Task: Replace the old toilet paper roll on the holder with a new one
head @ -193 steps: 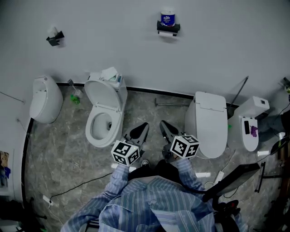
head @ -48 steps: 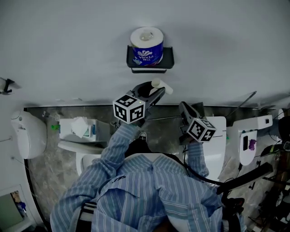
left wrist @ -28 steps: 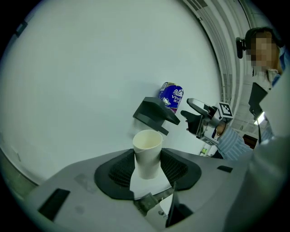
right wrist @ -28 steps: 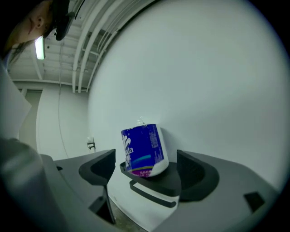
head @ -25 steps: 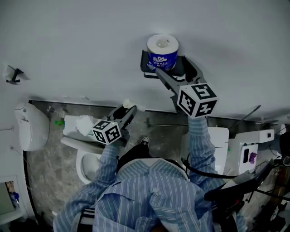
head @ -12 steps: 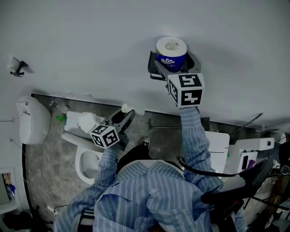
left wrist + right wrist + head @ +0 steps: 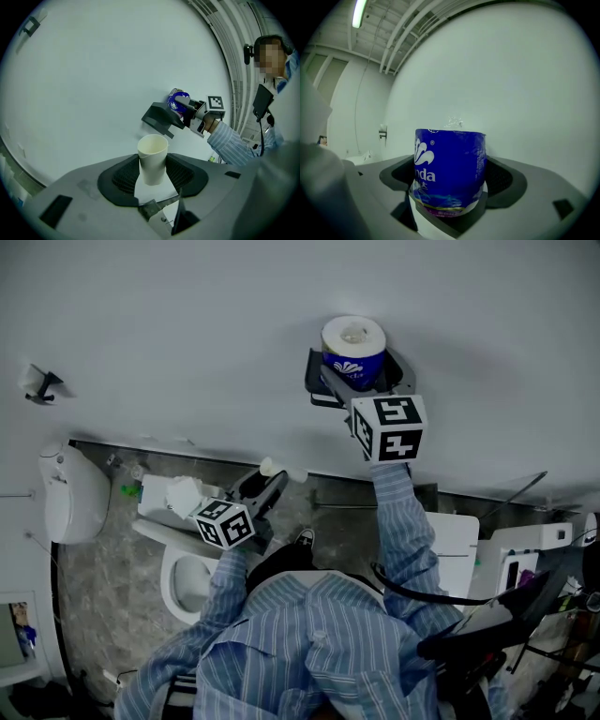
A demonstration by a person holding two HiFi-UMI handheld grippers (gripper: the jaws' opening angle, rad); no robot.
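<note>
The pale wall [image 7: 187,315] fills the far part of the head view, and a grey marbled floor [image 7: 103,549] lies below it. A person in a striped shirt [image 7: 319,652] stands facing the wall between two toilets: one with an open bowl [image 7: 187,582] at the near left and one with a closed lid [image 7: 455,540] at the right. A dark holder [image 7: 317,390] is fixed to the wall, up and to the right. The right gripper [image 7: 364,381] is raised to the holder with its marker cube [image 7: 387,427] toward the person. Its jaws stand wide, one on each side of the new roll [image 7: 353,343], and the pads press on the blue wrapper. The new roll stands upright on top of the holder, close to the wall. The left gripper [image 7: 267,482] is held lower and to the left, above the open toilet and well apart from the holder. Its jaws are partly closed and clamp the old roll core [image 7: 152,157], a pale empty tube that stands upright between the pads with its open end up.
</note>
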